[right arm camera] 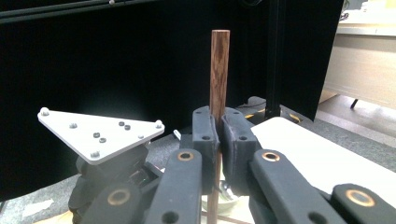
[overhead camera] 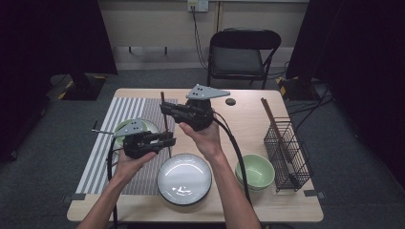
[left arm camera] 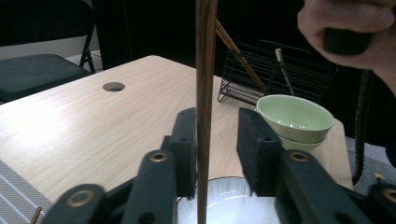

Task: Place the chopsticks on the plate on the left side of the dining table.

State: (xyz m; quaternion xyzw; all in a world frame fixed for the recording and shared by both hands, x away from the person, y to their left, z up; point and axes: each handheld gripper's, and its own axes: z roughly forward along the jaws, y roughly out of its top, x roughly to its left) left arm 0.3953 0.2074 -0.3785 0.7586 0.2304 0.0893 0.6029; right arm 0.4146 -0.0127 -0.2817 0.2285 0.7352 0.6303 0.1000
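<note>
The right gripper point(right arm camera: 219, 135) was pinching a brown wooden chopstick point(right arm camera: 218, 70), with both black pads pressed flat on the stick, which stood upright between them. In the high view the same chopstick point(overhead camera: 163, 112) ran along the edge of the striped mat point(overhead camera: 119, 119), above the white plate point(overhead camera: 184, 179).

The left gripper point(left arm camera: 217, 140) had its jaws spread around the lower part of the chopstick point(left arm camera: 205, 93). The stick lay against the one pad (the left one in that view), while a clear gap stayed to the other pad, so it was not clamped there.

Farther to the right on the table point(overhead camera: 239, 114) stood a green bowl point(overhead camera: 255, 171) and a black wire rack point(overhead camera: 286, 152) holding more chopsticks.
</note>
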